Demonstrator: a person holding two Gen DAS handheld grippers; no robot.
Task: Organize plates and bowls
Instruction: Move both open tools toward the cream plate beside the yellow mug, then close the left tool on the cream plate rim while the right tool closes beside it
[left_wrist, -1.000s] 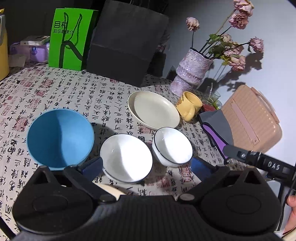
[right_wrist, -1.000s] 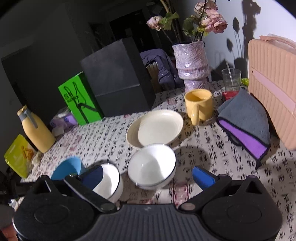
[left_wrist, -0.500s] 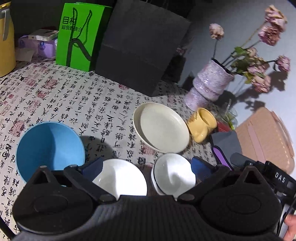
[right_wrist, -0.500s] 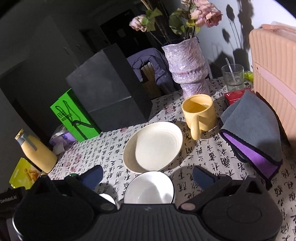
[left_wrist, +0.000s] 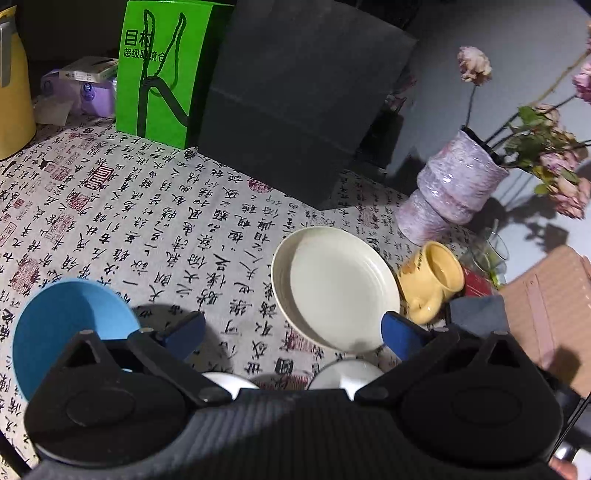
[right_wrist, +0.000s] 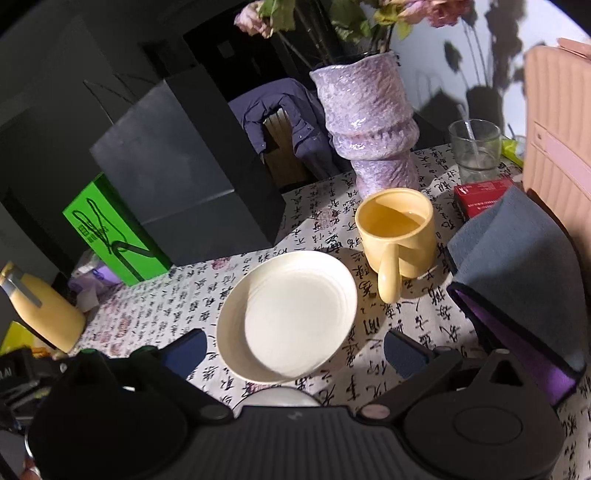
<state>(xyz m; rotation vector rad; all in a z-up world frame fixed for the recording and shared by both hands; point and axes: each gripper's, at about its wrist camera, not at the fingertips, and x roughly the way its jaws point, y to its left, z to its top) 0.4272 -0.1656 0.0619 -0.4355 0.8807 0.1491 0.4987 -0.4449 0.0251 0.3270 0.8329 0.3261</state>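
Beside the cream plate (right_wrist: 295, 317), liquid fills the yellow mug (right_wrist: 397, 230); both hand-held grippers gape empty.

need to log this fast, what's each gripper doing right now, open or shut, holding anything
Left gripper: open, holding nothing, above the tablecloth beside the cream plate.
Right gripper: open, holding nothing, fingers either side of the cream plate.

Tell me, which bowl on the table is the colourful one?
The blue bowl, at the left of the left wrist view. The two small bowls peeking out beside it are white, and the plate is cream.
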